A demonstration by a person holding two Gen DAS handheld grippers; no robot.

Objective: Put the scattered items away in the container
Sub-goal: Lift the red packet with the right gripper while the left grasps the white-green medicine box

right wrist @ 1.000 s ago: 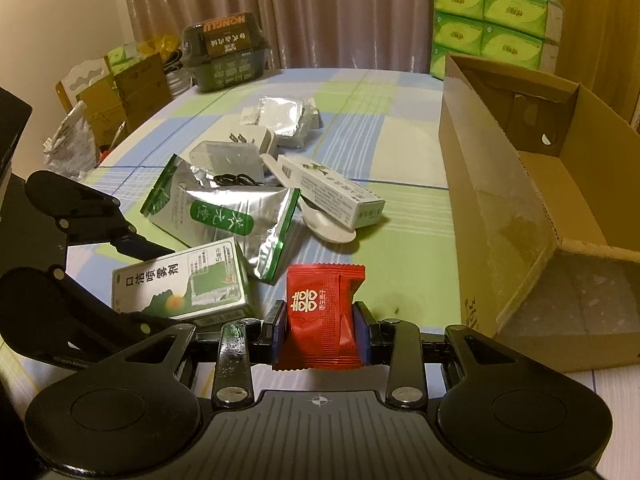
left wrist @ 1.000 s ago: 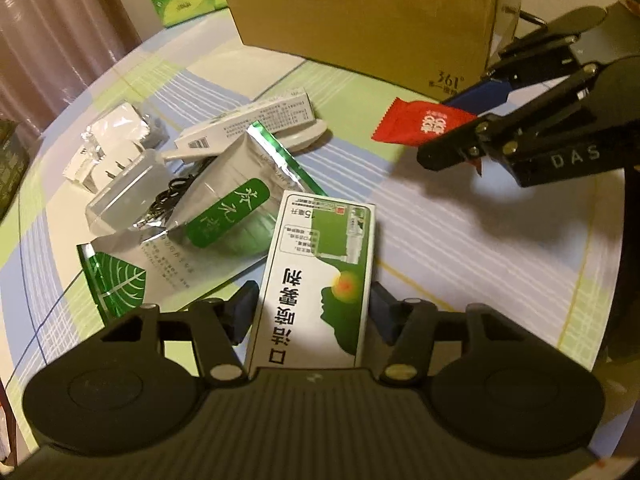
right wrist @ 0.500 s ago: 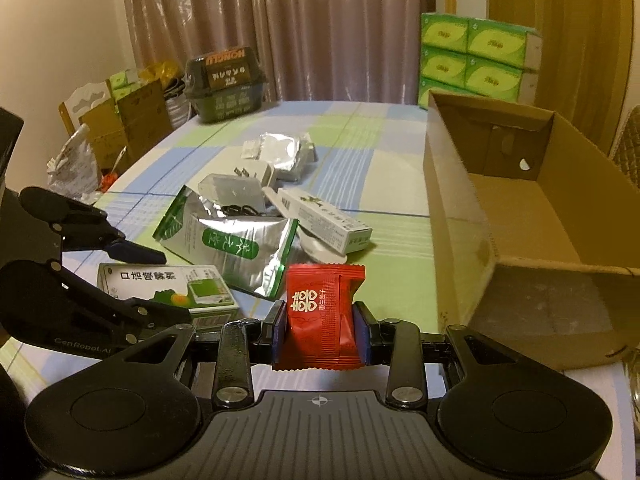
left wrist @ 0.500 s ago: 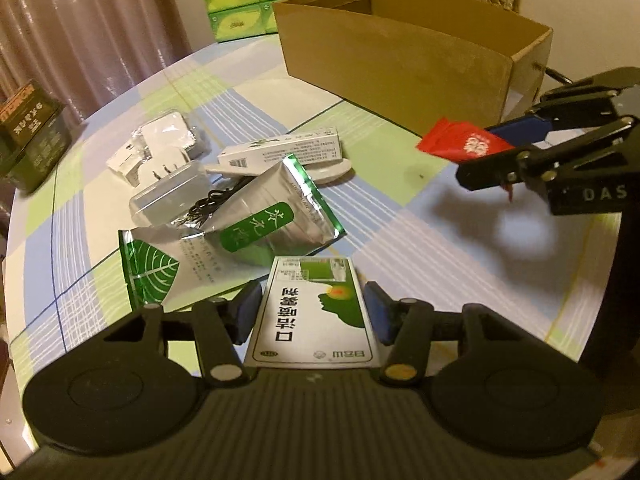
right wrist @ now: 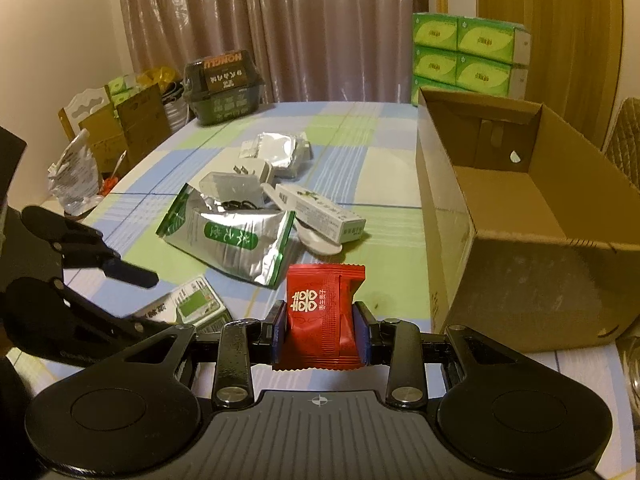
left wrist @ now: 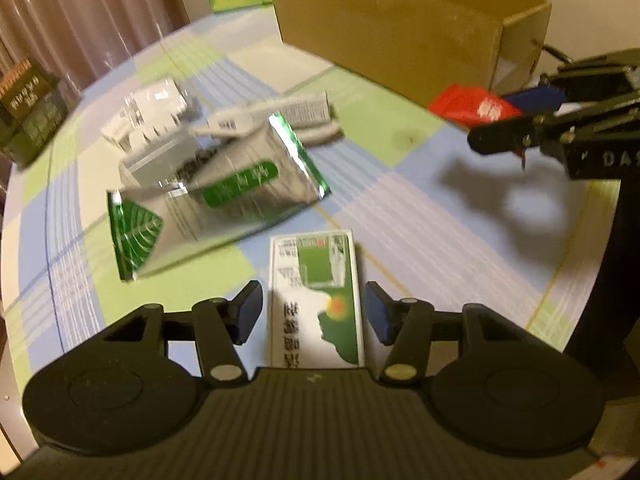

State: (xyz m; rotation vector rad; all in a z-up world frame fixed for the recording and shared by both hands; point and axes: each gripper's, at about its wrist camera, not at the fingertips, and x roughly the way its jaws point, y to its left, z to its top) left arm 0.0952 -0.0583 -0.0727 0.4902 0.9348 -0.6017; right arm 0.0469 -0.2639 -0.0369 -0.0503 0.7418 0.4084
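My right gripper (right wrist: 319, 330) is shut on a red candy packet (right wrist: 320, 312), held above the table just left of the open cardboard box (right wrist: 520, 256). It also shows in the left wrist view (left wrist: 516, 128) with the packet (left wrist: 472, 106). My left gripper (left wrist: 314, 310) is open around a green-and-white medicine box (left wrist: 316, 300), which lies on the table between the fingers with gaps on both sides; it also shows in the right wrist view (right wrist: 188, 304). Silver-green foil pouches (right wrist: 236, 236), a white carton (right wrist: 324, 216), a white spoon (right wrist: 316, 236) and a plug adapter (right wrist: 248, 170) lie mid-table.
The checked tablecloth (right wrist: 360, 152) covers a round table. A dark green basket (right wrist: 224, 88), brown bags (right wrist: 132, 128) and a foil bag (right wrist: 76, 172) stand at the far left edge. Green tissue boxes (right wrist: 468, 56) are stacked behind the cardboard box.
My left gripper has let go of the medicine box: its fingers have spread and it has pulled back. My right gripper has risen slightly with the red packet, nearer the cardboard box.
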